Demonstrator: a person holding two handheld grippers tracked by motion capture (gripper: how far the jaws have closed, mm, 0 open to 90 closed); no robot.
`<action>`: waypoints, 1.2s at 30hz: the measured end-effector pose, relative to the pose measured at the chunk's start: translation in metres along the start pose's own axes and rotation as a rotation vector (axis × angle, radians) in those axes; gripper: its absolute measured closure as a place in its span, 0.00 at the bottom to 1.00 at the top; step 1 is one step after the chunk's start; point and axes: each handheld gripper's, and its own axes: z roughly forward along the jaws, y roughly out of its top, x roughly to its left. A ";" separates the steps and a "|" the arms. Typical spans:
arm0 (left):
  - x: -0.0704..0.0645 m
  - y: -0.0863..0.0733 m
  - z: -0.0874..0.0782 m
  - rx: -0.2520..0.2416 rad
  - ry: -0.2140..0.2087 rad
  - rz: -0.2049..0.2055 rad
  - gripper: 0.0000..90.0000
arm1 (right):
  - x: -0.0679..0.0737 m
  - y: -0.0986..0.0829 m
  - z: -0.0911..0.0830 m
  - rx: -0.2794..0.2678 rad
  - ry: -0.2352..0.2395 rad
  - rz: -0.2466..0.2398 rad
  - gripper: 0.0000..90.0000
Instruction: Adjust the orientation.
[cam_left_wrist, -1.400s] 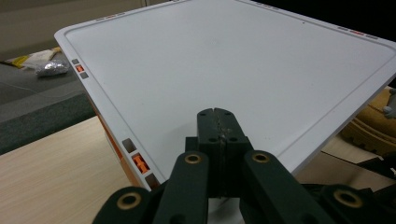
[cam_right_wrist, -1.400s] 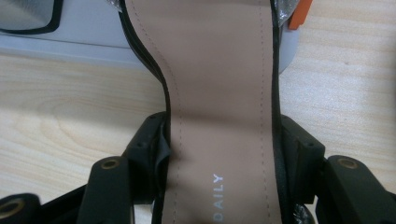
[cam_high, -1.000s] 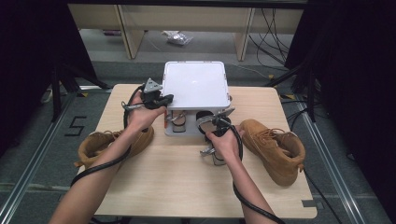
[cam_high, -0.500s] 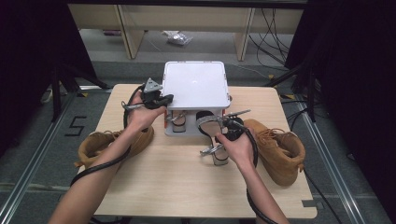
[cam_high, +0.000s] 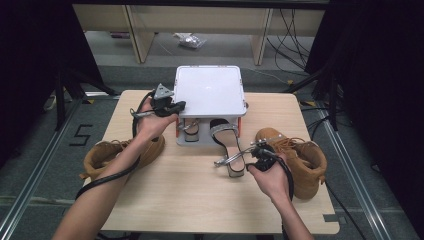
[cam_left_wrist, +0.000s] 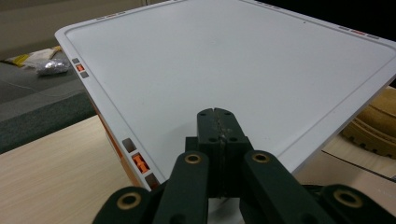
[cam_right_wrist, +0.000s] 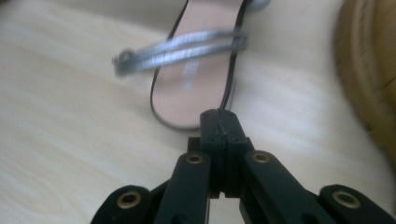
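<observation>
Looking down from the high view, a pale wooden counter (cam_high: 200, 200) stands on a grey floor (cam_high: 35, 170), with dark curtains on both sides and light wooden furniture legs and loose cables beyond its far edge. A white box-like rack (cam_high: 209, 91) with a flat lid sits at the middle of the far side. Under its lid lies one silver-strapped sandal (cam_high: 190, 129). A second sandal (cam_high: 227, 145) with a pink insole lies half out of the rack, its toe end on the bare counter. A tan boot (cam_high: 295, 160) rests near the right edge and another tan boot (cam_high: 122, 155) near the left edge, partly under the person's left forearm.

The left gripper (cam_high: 172, 106) is held just beside the rack's left side; in the left gripper view its jaws are pressed together, holding nothing, over the white lid (cam_left_wrist: 233, 65). The right gripper (cam_high: 225, 161) lies beside the second sandal, between it and the right boot. In the right gripper view its jaws are pressed together at the sandal's (cam_right_wrist: 196, 88) rim; whether they pinch it I cannot tell.

The near half of the counter is open wood.
</observation>
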 end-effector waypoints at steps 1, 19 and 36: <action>0.000 0.000 0.000 0.001 0.000 0.000 0.99 | -0.001 -0.003 0.004 0.001 -0.003 -0.025 1.00; -0.001 -0.001 -0.001 0.009 -0.003 -0.028 0.99 | 0.004 -0.013 0.036 0.026 0.045 -0.019 1.00; -0.002 -0.001 0.000 0.010 -0.001 -0.021 0.99 | 0.007 -0.007 0.039 -0.017 0.048 0.005 1.00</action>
